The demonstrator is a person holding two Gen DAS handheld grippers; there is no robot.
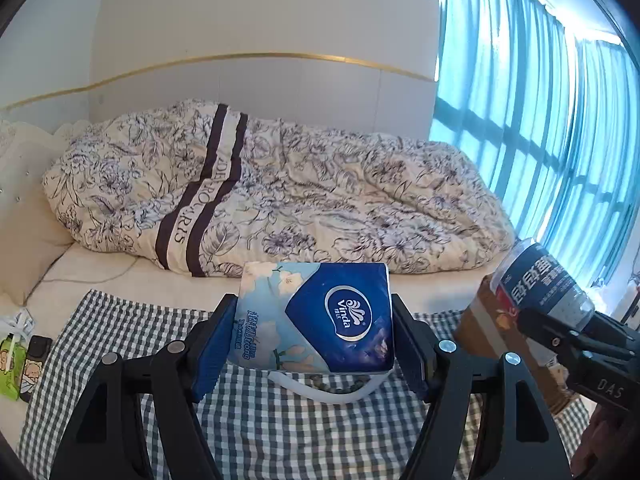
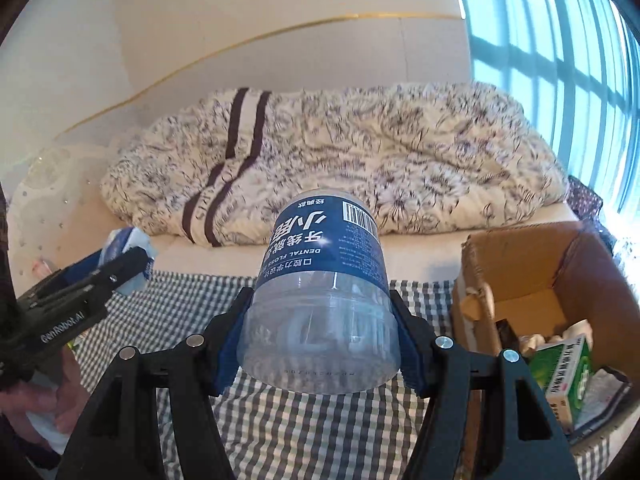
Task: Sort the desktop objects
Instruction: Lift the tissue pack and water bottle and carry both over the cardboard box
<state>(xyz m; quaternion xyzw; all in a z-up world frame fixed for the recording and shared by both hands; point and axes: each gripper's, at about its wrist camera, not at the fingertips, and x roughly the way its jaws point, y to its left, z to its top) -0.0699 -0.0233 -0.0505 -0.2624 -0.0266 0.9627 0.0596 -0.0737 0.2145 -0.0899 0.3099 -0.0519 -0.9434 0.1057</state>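
Note:
My left gripper (image 1: 314,344) is shut on a blue and pale floral Vinda tissue pack (image 1: 320,316), held up above the grey checked cloth (image 1: 280,420). In the right wrist view that same gripper (image 2: 132,276) shows at the left with the tissue pack (image 2: 128,242) in it. My right gripper (image 2: 320,344) is shut on a clear plastic dental floss jar (image 2: 324,280) with a dark blue label, tilted away from the camera. The left wrist view shows the jar (image 1: 544,284) at the right, raised in front of the cardboard box (image 1: 492,320).
An open cardboard box (image 2: 560,264) stands at the right on the cloth, holding a green medicine carton (image 2: 568,376) and other items. A green packet (image 1: 16,360) and a dark object (image 1: 38,350) lie at the left. A bed with a floral quilt (image 1: 280,188) lies behind.

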